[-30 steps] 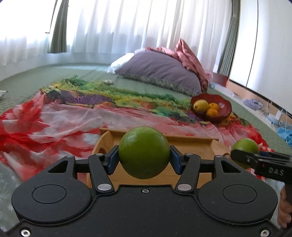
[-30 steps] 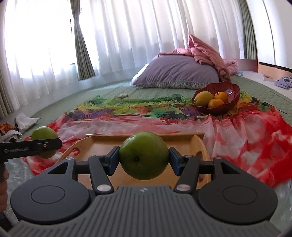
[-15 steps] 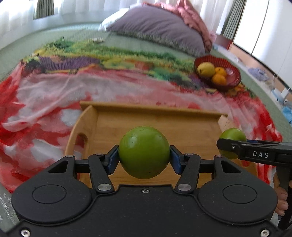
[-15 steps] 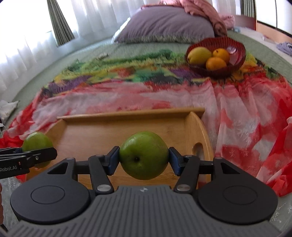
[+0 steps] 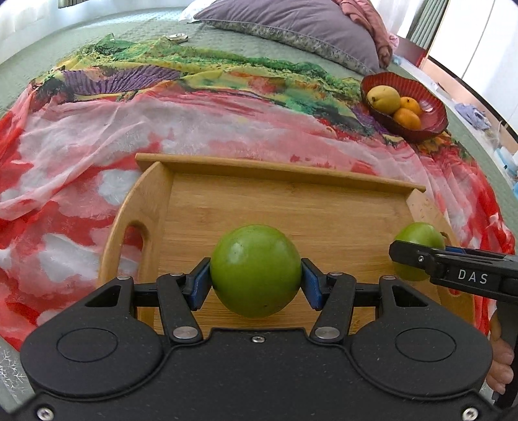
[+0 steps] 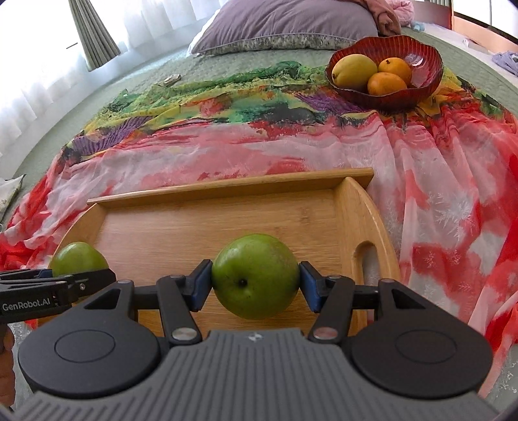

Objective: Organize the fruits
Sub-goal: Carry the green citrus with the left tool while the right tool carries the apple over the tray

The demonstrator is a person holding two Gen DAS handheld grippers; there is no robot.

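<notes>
My left gripper (image 5: 255, 281) is shut on a green apple (image 5: 255, 262), held just above the near part of a wooden tray (image 5: 285, 207). My right gripper (image 6: 255, 281) is shut on a second green apple (image 6: 255, 272) over the same tray (image 6: 210, 223), near its right handle slot. Each view shows the other gripper from the side with its apple: the right one (image 5: 421, 241) at the tray's right end, the left one (image 6: 77, 259) at its left end. A red bowl (image 6: 421, 84) beyond the tray holds a yellow fruit (image 6: 353, 71) and two oranges (image 6: 388, 82).
The tray lies on a red, pink and green patterned cloth (image 5: 97, 136) spread over a green quilted mat (image 6: 226, 61). A purple pillow (image 5: 291, 26) lies at the far end. A small metal object (image 5: 176, 38) rests on the mat. White curtains line the left side.
Both grippers have moved forward and down and tilted lower, so the tray now fills the view under the apples. Both grips are unchanged.
</notes>
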